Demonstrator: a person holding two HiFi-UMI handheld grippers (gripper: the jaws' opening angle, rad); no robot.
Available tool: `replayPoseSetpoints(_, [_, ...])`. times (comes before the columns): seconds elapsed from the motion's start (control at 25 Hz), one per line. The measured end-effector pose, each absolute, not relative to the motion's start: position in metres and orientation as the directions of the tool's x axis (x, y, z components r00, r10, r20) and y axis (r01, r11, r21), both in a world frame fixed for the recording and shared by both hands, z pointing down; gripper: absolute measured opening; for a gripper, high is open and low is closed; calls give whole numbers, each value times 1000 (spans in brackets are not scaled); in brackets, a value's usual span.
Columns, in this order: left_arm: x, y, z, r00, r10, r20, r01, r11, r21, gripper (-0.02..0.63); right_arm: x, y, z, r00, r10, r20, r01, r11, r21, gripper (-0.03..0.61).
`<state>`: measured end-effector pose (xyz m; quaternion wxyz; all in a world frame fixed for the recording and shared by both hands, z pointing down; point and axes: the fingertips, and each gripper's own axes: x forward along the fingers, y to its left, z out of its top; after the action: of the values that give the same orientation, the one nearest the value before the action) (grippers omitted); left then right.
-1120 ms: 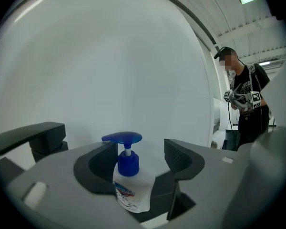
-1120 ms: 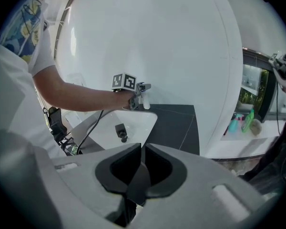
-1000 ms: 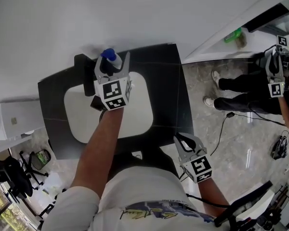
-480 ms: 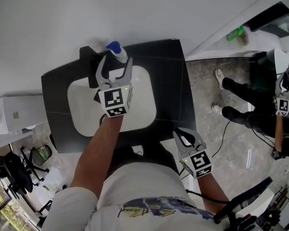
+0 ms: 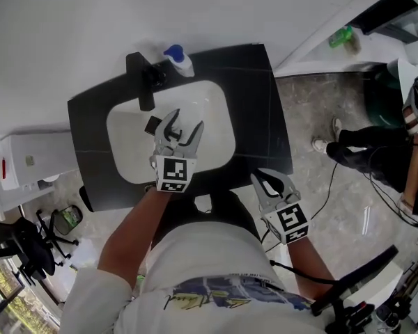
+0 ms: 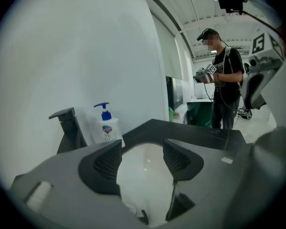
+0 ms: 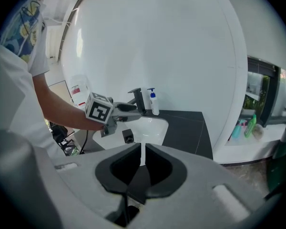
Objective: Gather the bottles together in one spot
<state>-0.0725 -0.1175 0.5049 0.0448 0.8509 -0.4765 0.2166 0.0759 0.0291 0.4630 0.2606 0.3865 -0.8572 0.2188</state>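
- The soap bottle [image 5: 179, 61], white with a blue pump, stands upright at the far edge of the black counter [image 5: 258, 103], against the white wall and just right of the black faucet [image 5: 143, 82]; nothing touches it
- A green bottle [image 7: 251, 124] and a teal bottle [image 7: 237, 128] stand side by side on a white ledge far off to the right, well apart from the soap bottle
- The left gripper [image 5: 184, 122] hangs over the near half of the white basin [image 5: 125, 138], well short of the soap bottle, pointing towards the far wall; its jaws stand wide, have just been closing a little, and only the basin shows between them
- The right gripper [image 5: 267, 179] is held at the near right corner of the counter, off its edge; its jaws are drawn together to a thin slit with nothing in them
- Another person [image 5: 362, 145] in dark clothes stands on the stone floor to the right, holding grippers too
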Motion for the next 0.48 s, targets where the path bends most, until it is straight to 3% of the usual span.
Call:
replayPoseSetpoints(0.32, [-131,-71,565,457,-651,606,-716,-674,-185,278,35,56,462,-553,-555,622,-791,584,-182,29])
replayPoseSetpoints(0.48, [-149,-59,605,439,-520,733,-596,-779,-196,270,20,68,466,-540,-558,631,-804,564,-189,29])
